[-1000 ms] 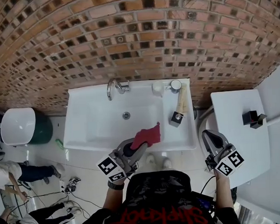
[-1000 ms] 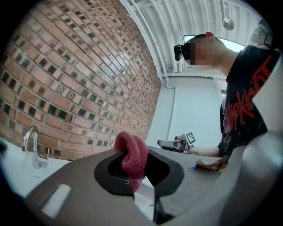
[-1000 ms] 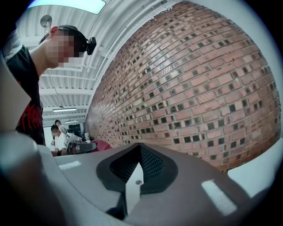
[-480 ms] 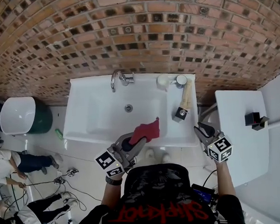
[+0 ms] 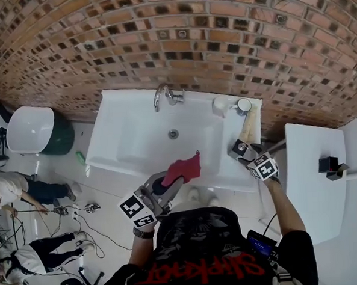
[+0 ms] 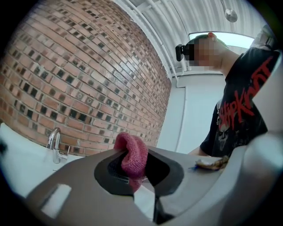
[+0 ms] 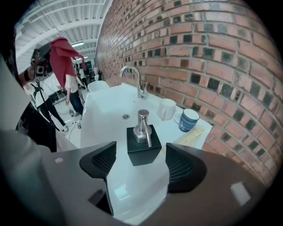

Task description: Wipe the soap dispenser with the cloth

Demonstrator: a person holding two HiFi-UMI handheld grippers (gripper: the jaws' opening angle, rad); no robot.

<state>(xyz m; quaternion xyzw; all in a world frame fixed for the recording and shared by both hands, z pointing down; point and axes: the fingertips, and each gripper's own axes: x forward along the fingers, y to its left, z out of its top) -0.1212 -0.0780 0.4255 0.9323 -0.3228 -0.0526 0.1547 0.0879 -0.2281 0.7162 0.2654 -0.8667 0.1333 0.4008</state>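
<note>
The black square soap dispenser with a metal pump stands on the right rim of the white sink. My right gripper points down at it from the front edge. In the right gripper view the dispenser sits just ahead of the right gripper. Its jaws are opening, one on each side of the dispenser, and the pads are not touching it. My left gripper is shut on the red cloth over the sink's front edge. In the left gripper view the cloth bulges up out of the left gripper.
A chrome faucet rises at the back of the sink. A white cup, a blue mug and a beige strip lie behind the dispenser. A white table with a black object stands to the right. People are on the floor at the left.
My right gripper has swung from low at the right to the sink's right rim by the dispenser, and its jaws have opened. The left gripper with the cloth has shifted slightly.
</note>
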